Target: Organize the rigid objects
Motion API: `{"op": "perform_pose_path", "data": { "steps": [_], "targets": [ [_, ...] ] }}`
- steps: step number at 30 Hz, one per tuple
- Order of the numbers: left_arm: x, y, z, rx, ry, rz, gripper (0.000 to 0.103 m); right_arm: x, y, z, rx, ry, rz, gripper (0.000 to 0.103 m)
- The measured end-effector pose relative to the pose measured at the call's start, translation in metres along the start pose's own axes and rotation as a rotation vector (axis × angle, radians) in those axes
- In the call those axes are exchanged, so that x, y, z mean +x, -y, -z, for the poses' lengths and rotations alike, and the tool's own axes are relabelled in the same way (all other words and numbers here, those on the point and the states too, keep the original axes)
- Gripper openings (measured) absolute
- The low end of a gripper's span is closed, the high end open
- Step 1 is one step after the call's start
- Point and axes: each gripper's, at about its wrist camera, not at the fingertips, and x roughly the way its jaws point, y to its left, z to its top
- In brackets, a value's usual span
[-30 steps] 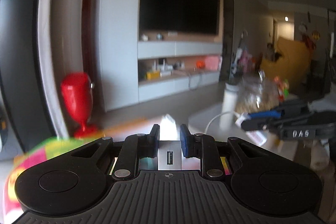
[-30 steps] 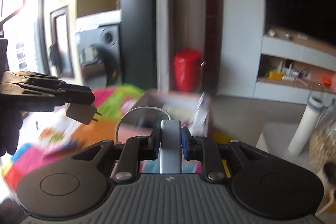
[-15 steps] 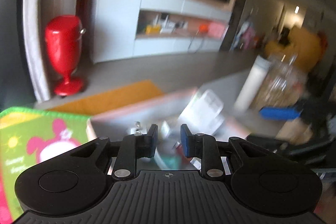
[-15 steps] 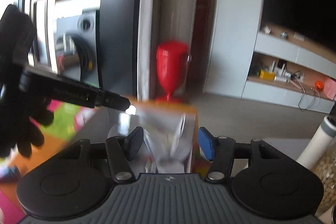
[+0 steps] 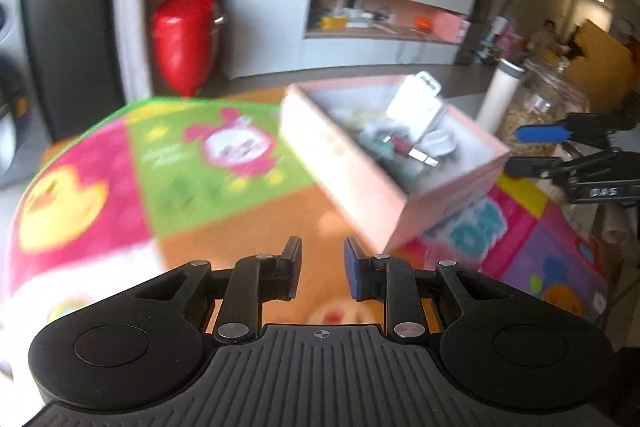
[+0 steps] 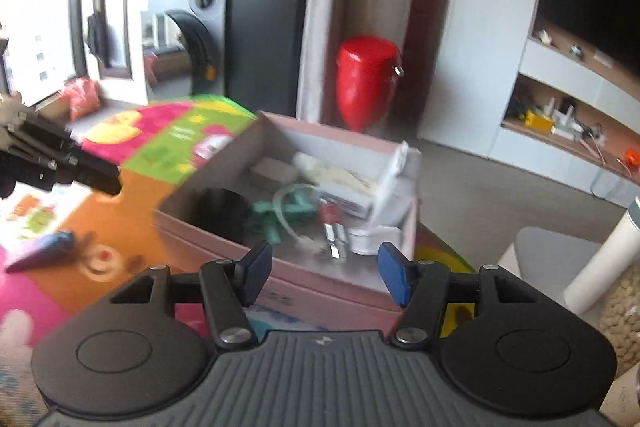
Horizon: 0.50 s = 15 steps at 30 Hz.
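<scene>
Pink cardboard box (image 6: pixel 320 291), rectangular, is set on a colourful mat (image 5: pixel 208 163), long axis angled away to the left. Small chargers and cables (image 6: pixel 296 211) are piled inside. Left hand-held gripper (image 5: pixel 320 273) is slightly parted, right hand-held gripper (image 6: pixel 324 269) wide apart, both holding nothing. A purple cone (image 6: pixel 42 253) is only caught by the right view.

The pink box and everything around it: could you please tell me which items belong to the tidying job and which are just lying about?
Part of the job:
- pink box
- small items in it, such as the green cable and white charger
- purple cone-shaped item on the play mat

Just lying about:
- red bin
- white bottle
- glass jar
</scene>
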Motion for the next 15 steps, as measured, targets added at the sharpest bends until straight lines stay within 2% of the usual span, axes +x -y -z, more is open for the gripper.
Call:
{"op": "perform_pose_path", "data": {
  "steps": [4, 8, 12, 15],
  "targets": [
    [-0.018, -0.006, 0.03, -0.077, -0.027, -0.01, 0.027, -0.014, -0.021, 0.009, -0.01, -0.005, -0.044, 0.067],
    [-0.031, 0.009, 0.055, -0.067, -0.035, -0.012, 0.027, -0.027, -0.047, 0.029, -0.015, -0.055, -0.094, 0.067],
    [-0.03, 0.025, 0.071, -0.019, -0.083, -0.085, 0.027, -0.032, -0.071, 0.051, -0.058, -0.151, -0.102, 0.067],
    [-0.027, 0.029, 0.078, -0.029, -0.107, -0.131, 0.027, -0.023, -0.077, 0.055, -0.012, -0.235, -0.135, 0.067]
  ]
}}
